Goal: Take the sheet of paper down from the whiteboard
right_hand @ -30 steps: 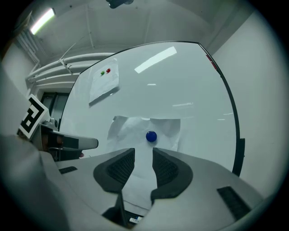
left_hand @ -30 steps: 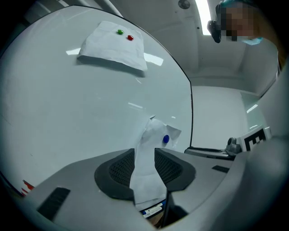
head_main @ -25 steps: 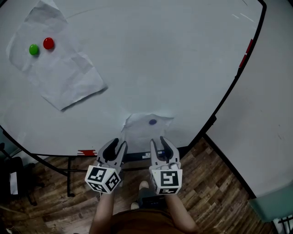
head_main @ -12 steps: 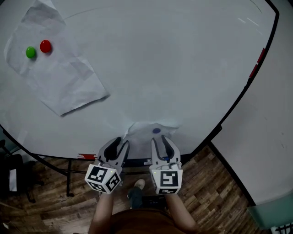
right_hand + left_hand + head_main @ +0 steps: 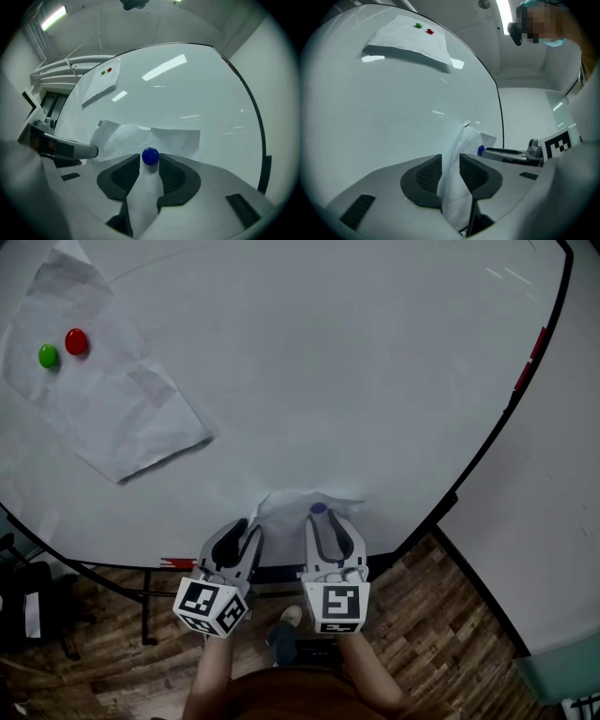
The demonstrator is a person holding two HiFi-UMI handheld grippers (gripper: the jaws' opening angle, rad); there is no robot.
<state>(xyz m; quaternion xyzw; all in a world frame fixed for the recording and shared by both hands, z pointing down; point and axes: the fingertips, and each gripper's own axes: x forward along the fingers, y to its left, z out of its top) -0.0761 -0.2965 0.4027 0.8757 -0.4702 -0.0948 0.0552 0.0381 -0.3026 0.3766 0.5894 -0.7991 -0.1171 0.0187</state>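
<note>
Two sheets hang on the whiteboard (image 5: pixel 328 381). The lower sheet (image 5: pixel 291 507), small and crumpled, sits at the board's bottom edge, and both of your tools are on it, side by side.

Your left hand-held gripper (image 5: pixel 245 529) (image 5: pixel 450 161) has the lower sheet's left edge standing between its pads. Its jaws have just been closing, but they are apart and not clamped on the paper.

Your right hand-held gripper (image 5: pixel 328 519) (image 5: pixel 150 164) is open too. A fold of the lower sheet runs down between its jaws, and the blue magnet (image 5: pixel 150 156) sits right at its fingertips. You cannot tell whether the pads touch it.

Well up and to the left, the upper sheet (image 5: pixel 112 409) is held by a green magnet (image 5: pixel 48 356) and a red magnet (image 5: pixel 76 341), set just beside each other. Its lower edge curls off the board. Wooden floor (image 5: pixel 441 615) shows below.
</note>
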